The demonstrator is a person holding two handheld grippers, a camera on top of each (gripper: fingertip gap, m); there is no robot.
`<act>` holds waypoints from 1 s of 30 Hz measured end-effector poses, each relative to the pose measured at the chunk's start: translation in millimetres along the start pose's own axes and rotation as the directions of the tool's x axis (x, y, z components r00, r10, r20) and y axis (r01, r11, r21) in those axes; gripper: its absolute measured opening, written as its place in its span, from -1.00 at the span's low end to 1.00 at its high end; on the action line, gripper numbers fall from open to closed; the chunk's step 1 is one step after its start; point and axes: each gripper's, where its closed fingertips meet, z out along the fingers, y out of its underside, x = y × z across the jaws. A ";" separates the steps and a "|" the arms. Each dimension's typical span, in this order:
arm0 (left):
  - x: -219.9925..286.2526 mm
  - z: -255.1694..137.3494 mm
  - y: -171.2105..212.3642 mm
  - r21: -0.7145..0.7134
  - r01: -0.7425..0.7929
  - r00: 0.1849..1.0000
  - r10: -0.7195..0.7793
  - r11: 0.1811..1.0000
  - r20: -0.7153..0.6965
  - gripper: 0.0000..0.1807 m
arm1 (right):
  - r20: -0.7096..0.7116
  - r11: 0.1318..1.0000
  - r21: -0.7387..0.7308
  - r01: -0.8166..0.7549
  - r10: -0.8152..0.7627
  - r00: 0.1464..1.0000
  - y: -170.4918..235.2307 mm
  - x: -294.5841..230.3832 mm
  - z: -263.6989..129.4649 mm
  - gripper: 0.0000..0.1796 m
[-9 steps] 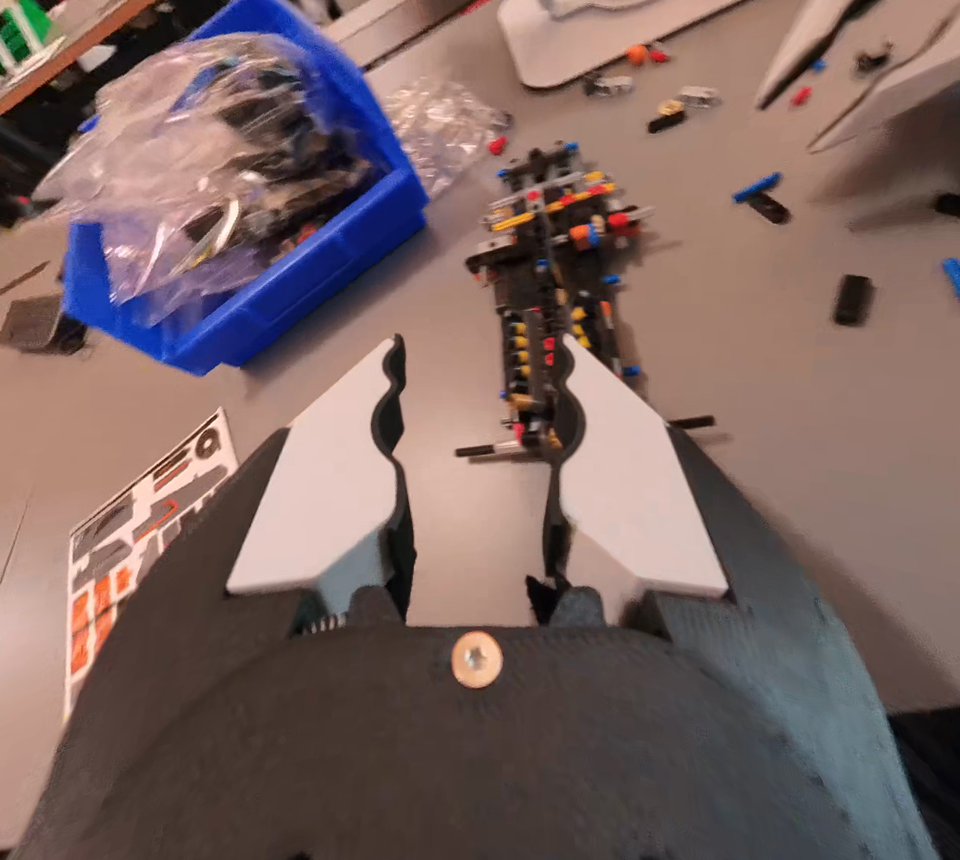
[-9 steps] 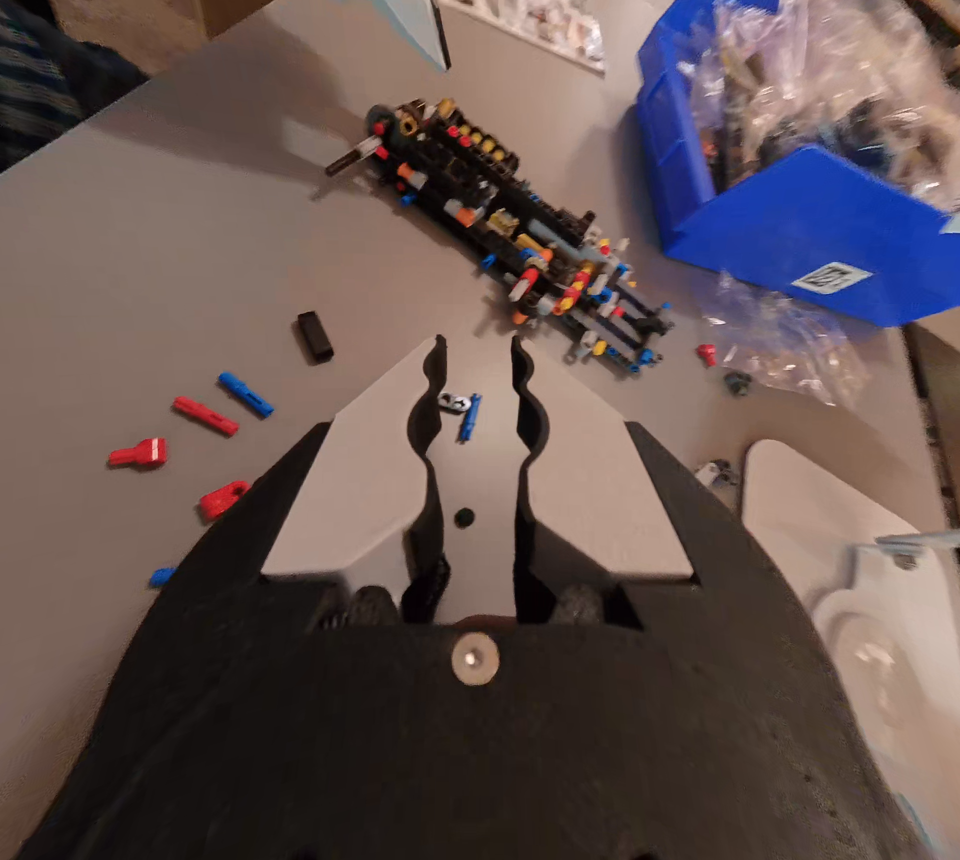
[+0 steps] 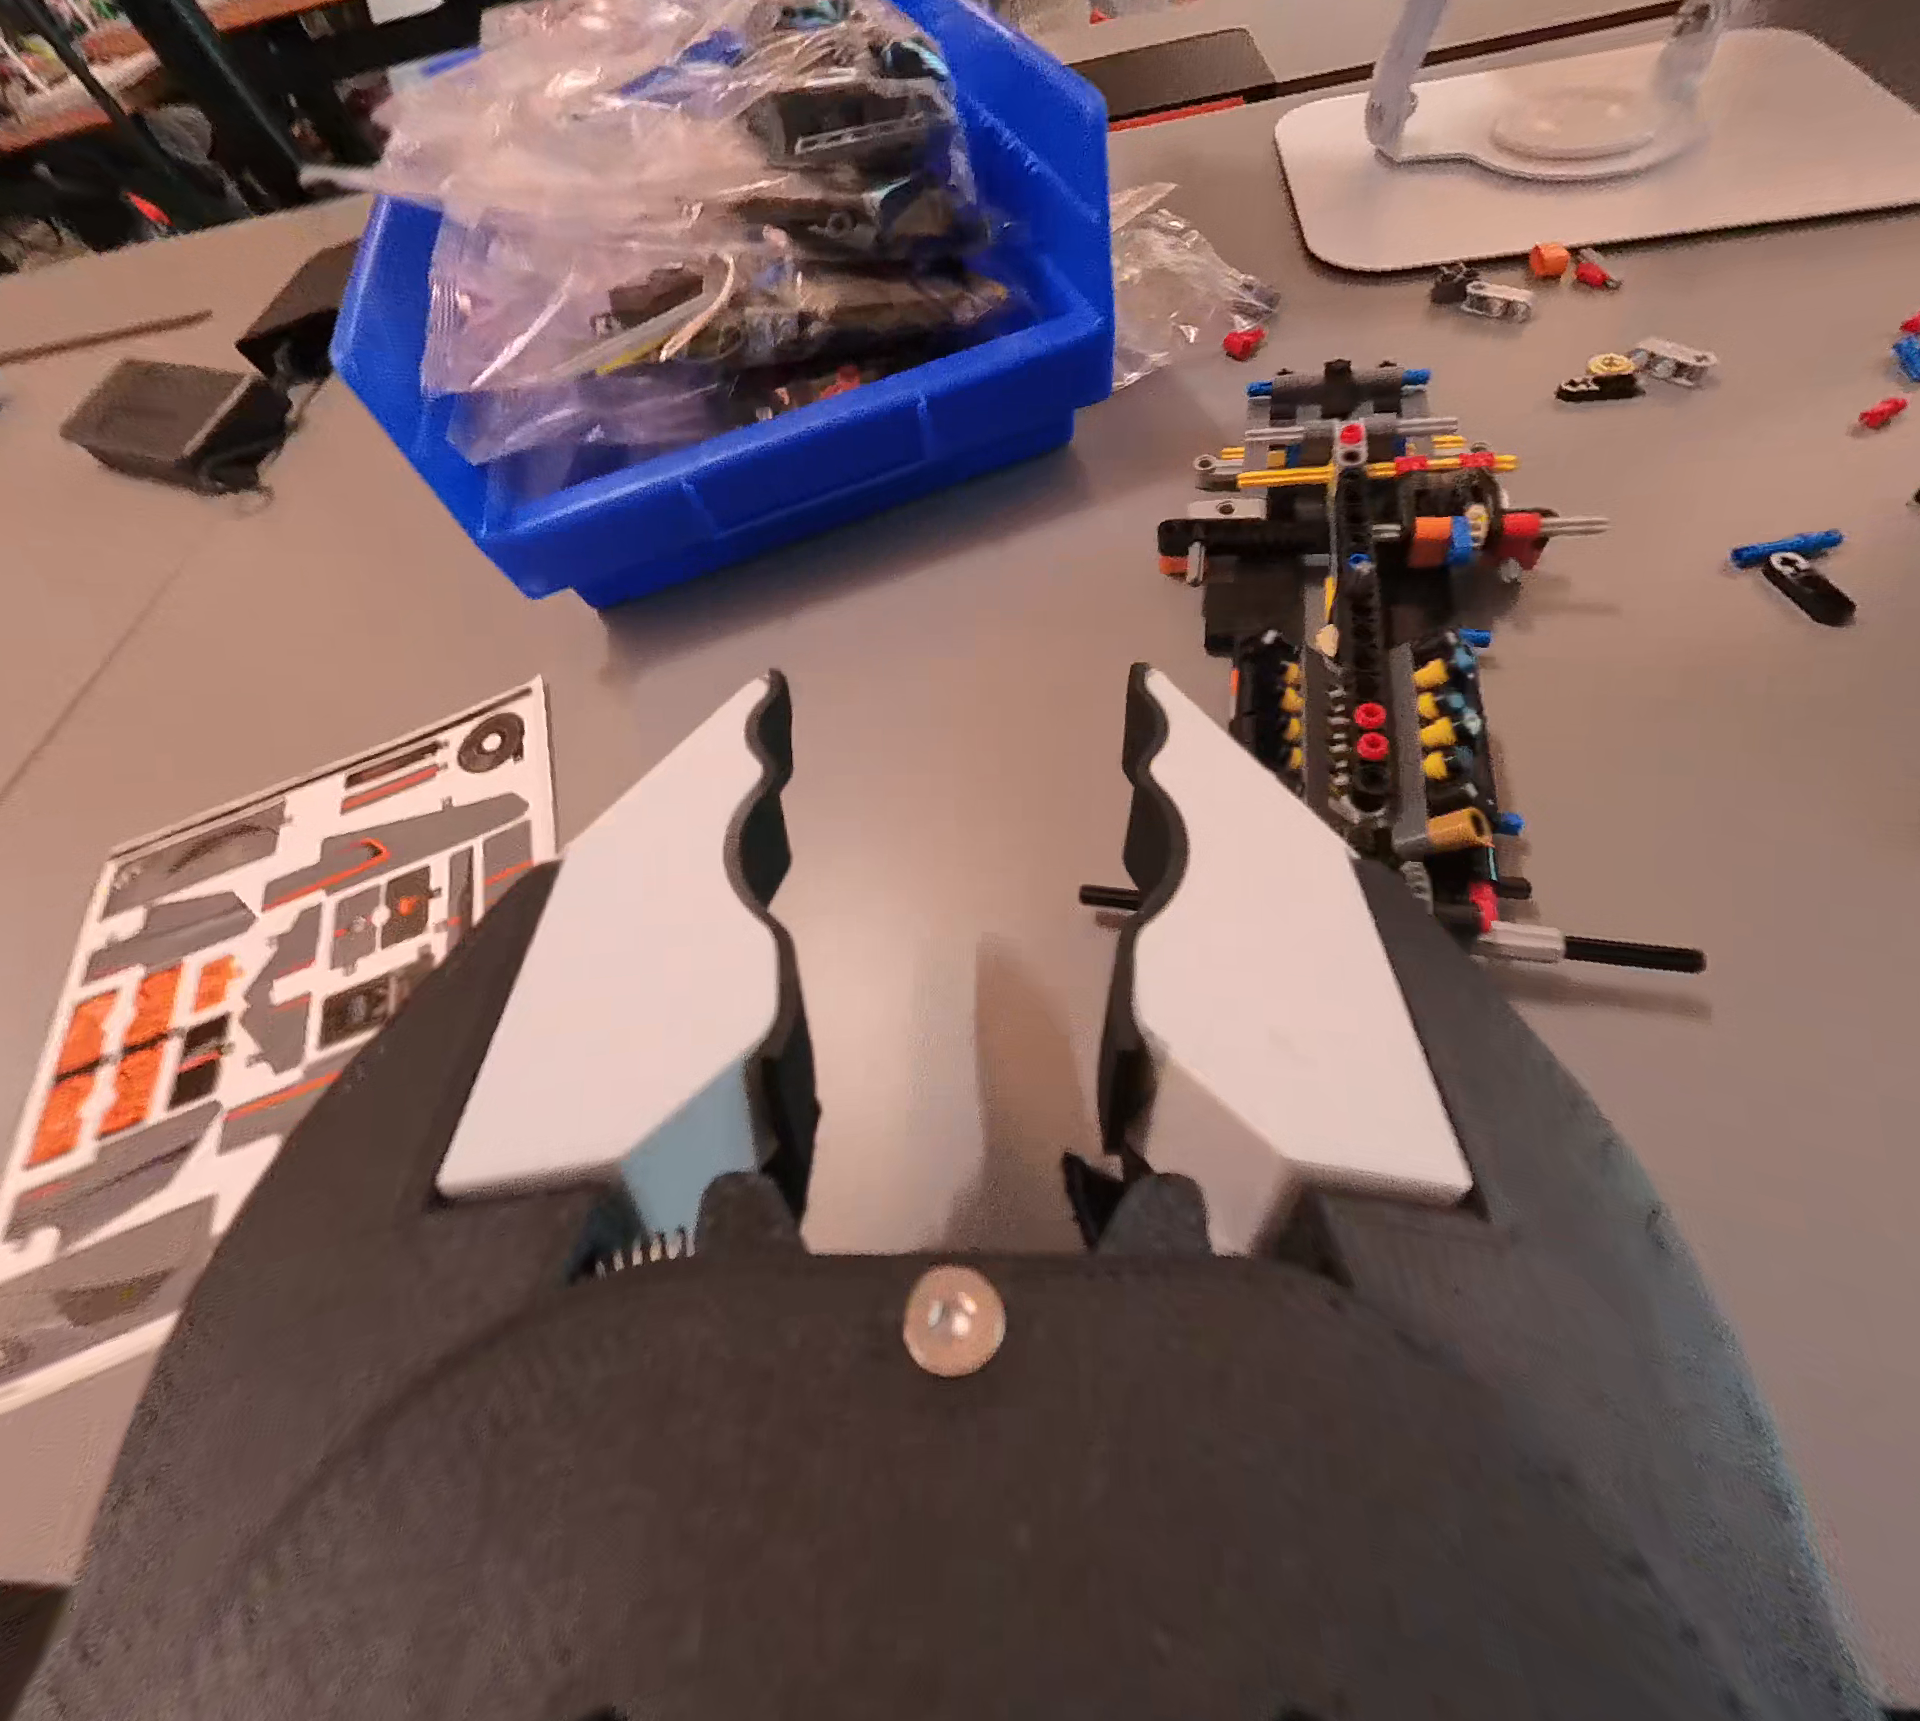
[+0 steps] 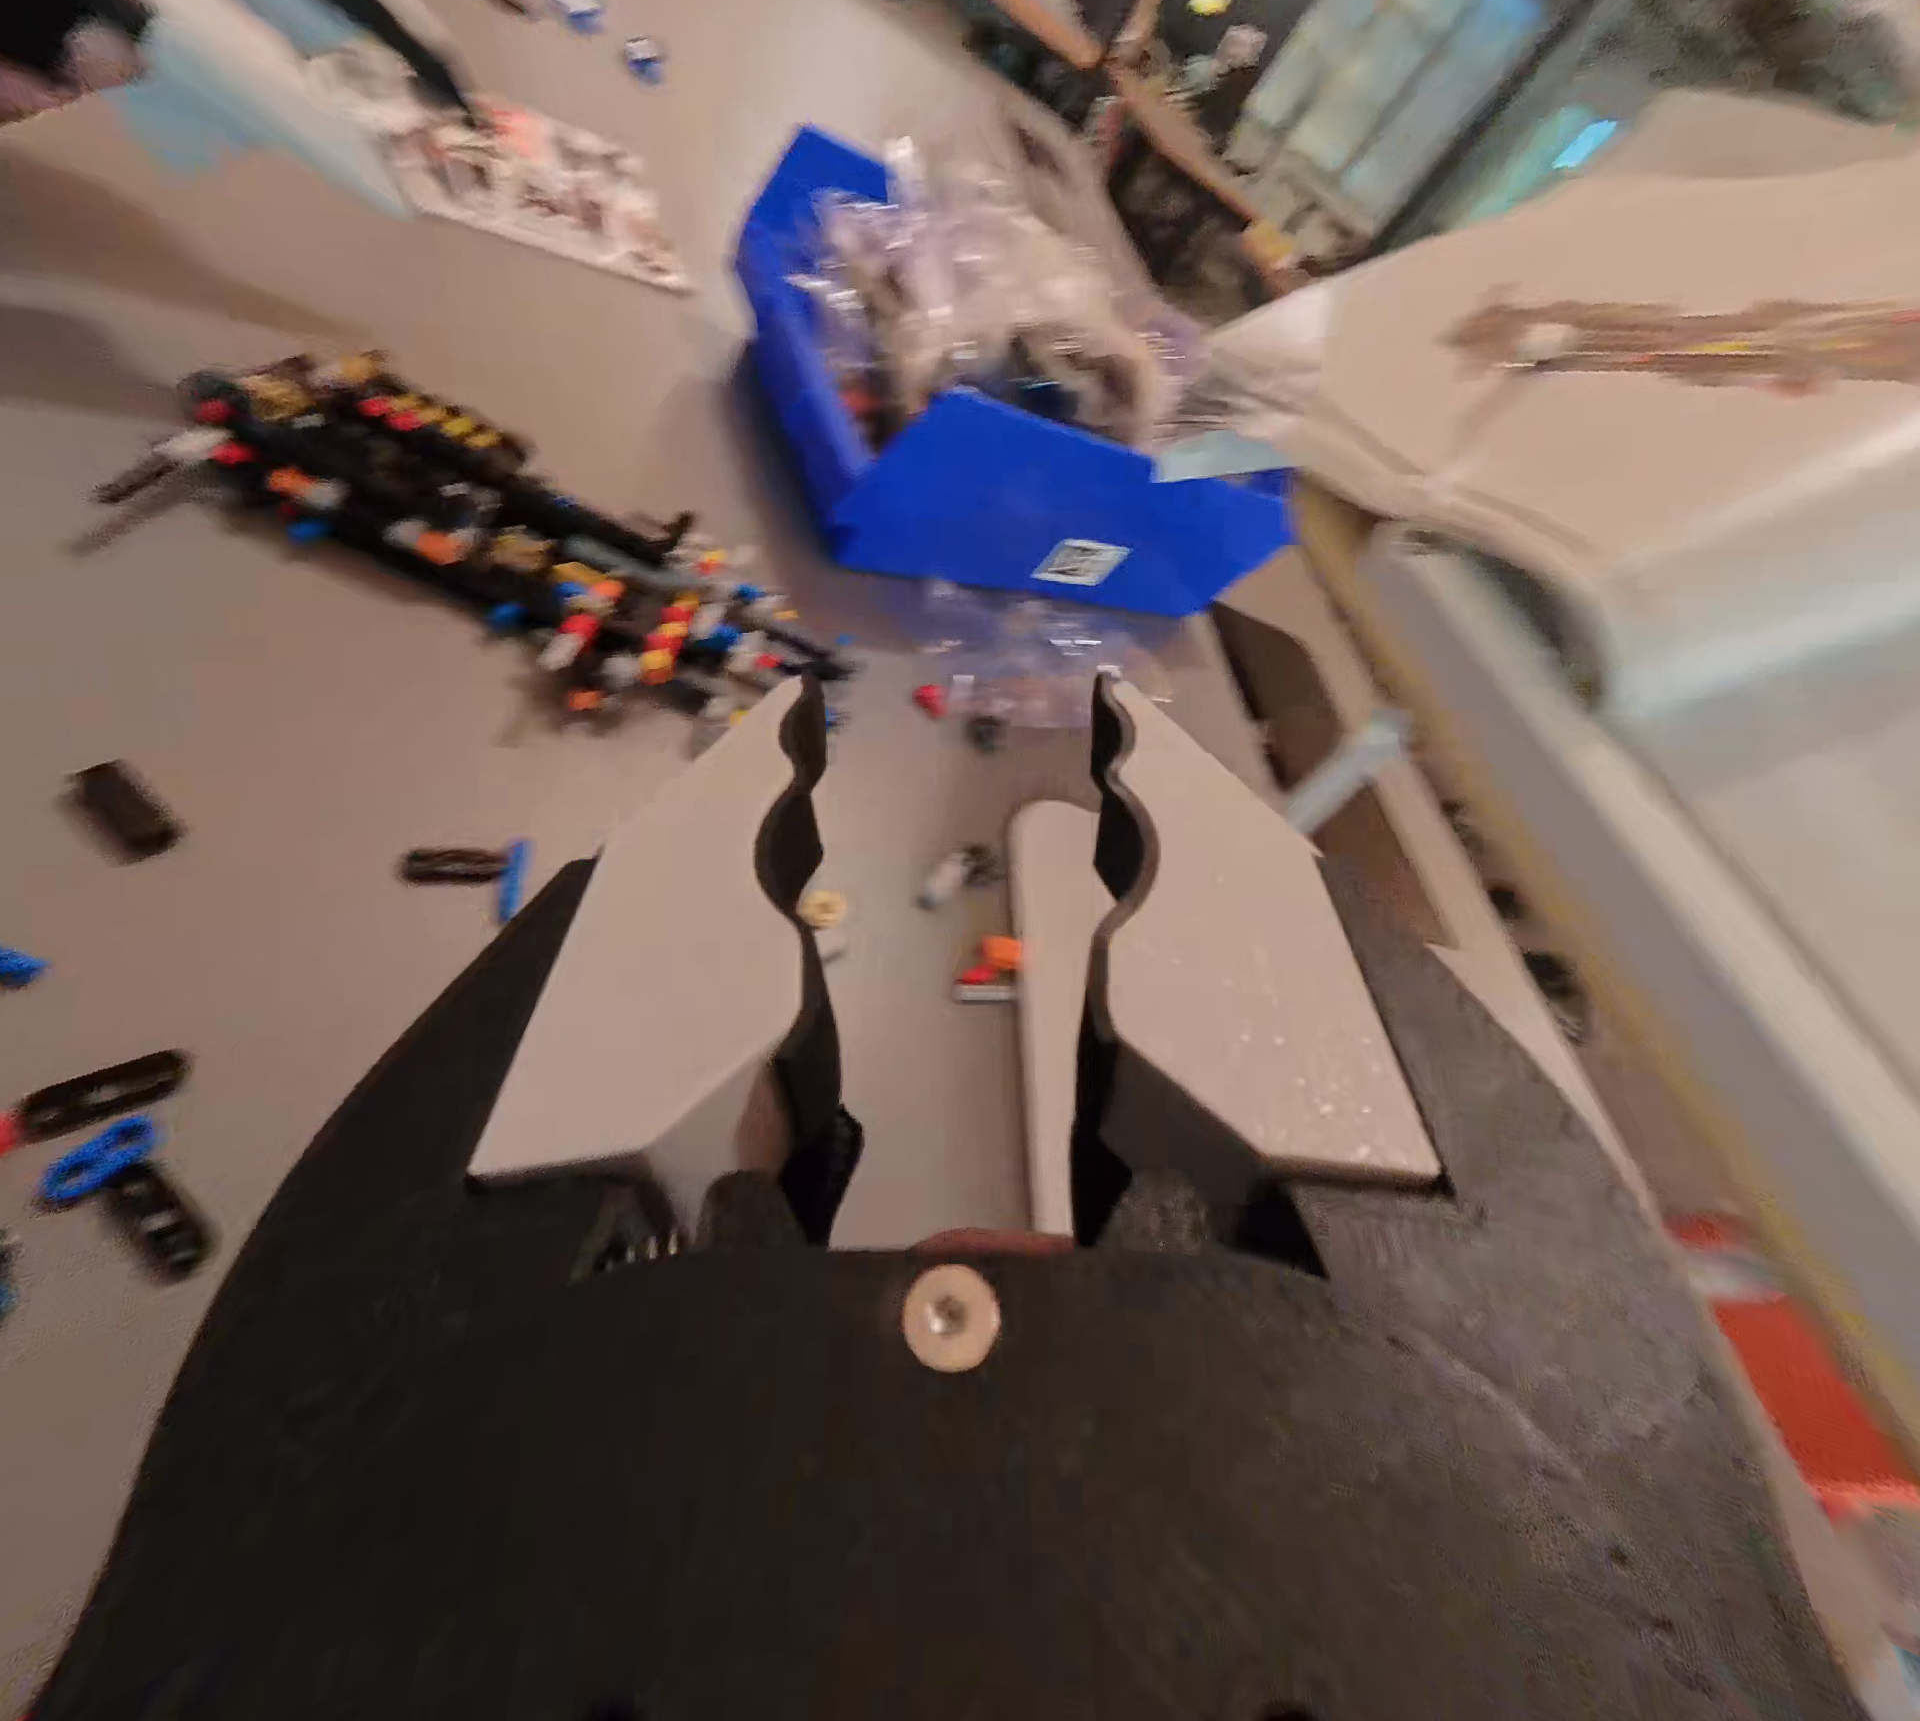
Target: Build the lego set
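A long, partly built black lego chassis (image 3: 1361,663) with yellow, red and blue pins lies on the grey table; it also shows in the blurred right wrist view (image 4: 488,528). My left gripper (image 3: 956,695) is open and empty, above the table just left of the chassis's near end. My right gripper (image 4: 956,705) is open and empty, above loose pieces (image 4: 987,965) near the monitor stand base. The left gripper shows far off in the right wrist view (image 4: 260,61).
A blue bin (image 3: 790,487) holds clear bags of parts (image 3: 686,196); the bin also shows in the right wrist view (image 4: 1018,508). A sticker sheet (image 3: 239,975) lies at left. Loose pieces (image 3: 1787,570) are scattered at right. A monitor stand base (image 3: 1621,185) stands behind.
Both grippers have opened wider. The left gripper has shifted left, so the chassis now lies to its right. The right gripper has swung right and up, toward the stand base.
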 end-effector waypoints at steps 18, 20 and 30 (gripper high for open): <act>-3.2 14.6 22.0 -0.067 0.089 0.996 -0.090 0.994 -0.023 -0.29 | -0.368 0.940 -0.030 -0.340 0.306 0.878 12.2 197.5 -59.1 0.01; -2.1 15.6 23.0 -0.076 0.079 0.996 -0.081 0.994 -0.024 -0.30 | -0.355 0.939 -0.050 -0.340 0.302 0.885 13.4 194.2 -56.8 0.01; -2.7 14.9 22.2 -0.069 0.087 0.996 -0.089 0.994 -0.025 -0.30 | -0.356 0.925 -0.121 -0.359 0.297 0.886 24.2 190.5 -48.4 0.03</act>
